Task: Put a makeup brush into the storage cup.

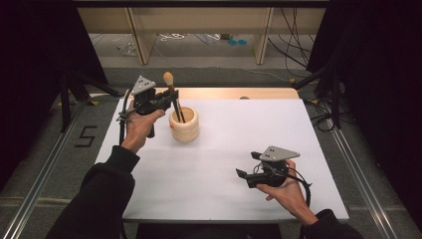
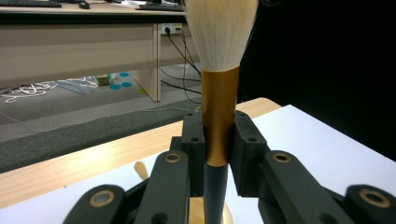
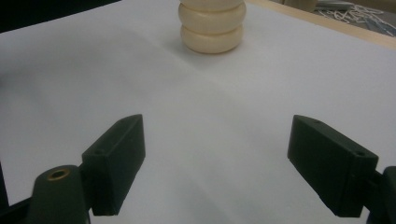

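A cream ribbed holder (image 1: 184, 124) stands on the white table (image 1: 224, 164) at the back left; its lower rings also appear in the right gripper view as the holder (image 3: 212, 29). My left gripper (image 1: 174, 101) is shut on a makeup brush (image 1: 169, 79), held upright with its dark handle reaching down into the holder. In the left gripper view the brush (image 2: 220, 116) has pale bristles, a copper ferrule and a dark handle, clamped between the jaws of that gripper (image 2: 218, 140). My right gripper (image 1: 247, 167) is open above the table's front right, seen as the right gripper (image 3: 215, 158) with nothing between its jaws.
A wooden strip (image 1: 234, 93) runs along the table's far edge. Beyond it are the floor, desk legs (image 1: 262, 37) and cables (image 1: 293, 40). Dark curtains hang at both sides. Metal rails (image 1: 45, 169) run along the floor beside the table.
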`<state>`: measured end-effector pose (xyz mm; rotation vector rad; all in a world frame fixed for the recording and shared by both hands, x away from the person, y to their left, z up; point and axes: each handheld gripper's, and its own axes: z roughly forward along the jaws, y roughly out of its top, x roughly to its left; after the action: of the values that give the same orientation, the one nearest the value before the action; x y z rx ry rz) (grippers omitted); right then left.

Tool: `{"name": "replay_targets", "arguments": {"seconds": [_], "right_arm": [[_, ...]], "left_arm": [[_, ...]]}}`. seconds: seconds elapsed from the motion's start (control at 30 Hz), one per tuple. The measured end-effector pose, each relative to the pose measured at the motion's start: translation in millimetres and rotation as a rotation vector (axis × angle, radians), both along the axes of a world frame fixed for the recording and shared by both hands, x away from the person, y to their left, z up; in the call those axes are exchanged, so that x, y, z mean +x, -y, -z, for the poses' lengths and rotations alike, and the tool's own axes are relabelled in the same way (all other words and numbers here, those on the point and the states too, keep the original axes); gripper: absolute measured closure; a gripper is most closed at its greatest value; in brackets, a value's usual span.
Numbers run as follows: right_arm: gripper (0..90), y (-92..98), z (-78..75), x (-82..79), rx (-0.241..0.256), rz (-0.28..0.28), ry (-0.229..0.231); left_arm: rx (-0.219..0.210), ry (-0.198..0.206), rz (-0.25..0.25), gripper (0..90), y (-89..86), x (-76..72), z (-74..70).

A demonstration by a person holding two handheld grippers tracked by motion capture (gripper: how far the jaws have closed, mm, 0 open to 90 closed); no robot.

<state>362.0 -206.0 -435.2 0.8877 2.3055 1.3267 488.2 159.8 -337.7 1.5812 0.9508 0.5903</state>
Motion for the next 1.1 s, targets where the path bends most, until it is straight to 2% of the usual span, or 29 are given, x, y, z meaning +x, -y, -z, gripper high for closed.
{"name": "replay_targets", "arguments": {"seconds": [0.1,0.4,0.6,0.97,1.1], "right_arm": [[19.9,0.8,0.1,0.4,0.002,0.004,-0.001],[20.1,-0.1,0.6,0.8,0.003,-0.003,-0.008],[20.1,0.3,0.6,1.1,0.005,-0.004,-0.007],[20.1,0.1,0.3,1.3,0.005,-0.005,-0.004],[20.1,0.5,0.2,1.4,0.006,-0.011,-0.009]], "left_arm": [[0.002,0.008,-0.006,77.2,1.3,3.9,-0.3],[-0.043,0.005,-0.025,77.2,0.1,16.9,9.1],[-0.035,0.003,-0.032,77.2,-0.3,21.6,18.8],[-0.057,0.003,-0.053,77.2,-1.8,30.4,36.3],[-0.042,-0.001,-0.056,77.2,-0.2,30.4,41.4]]}}
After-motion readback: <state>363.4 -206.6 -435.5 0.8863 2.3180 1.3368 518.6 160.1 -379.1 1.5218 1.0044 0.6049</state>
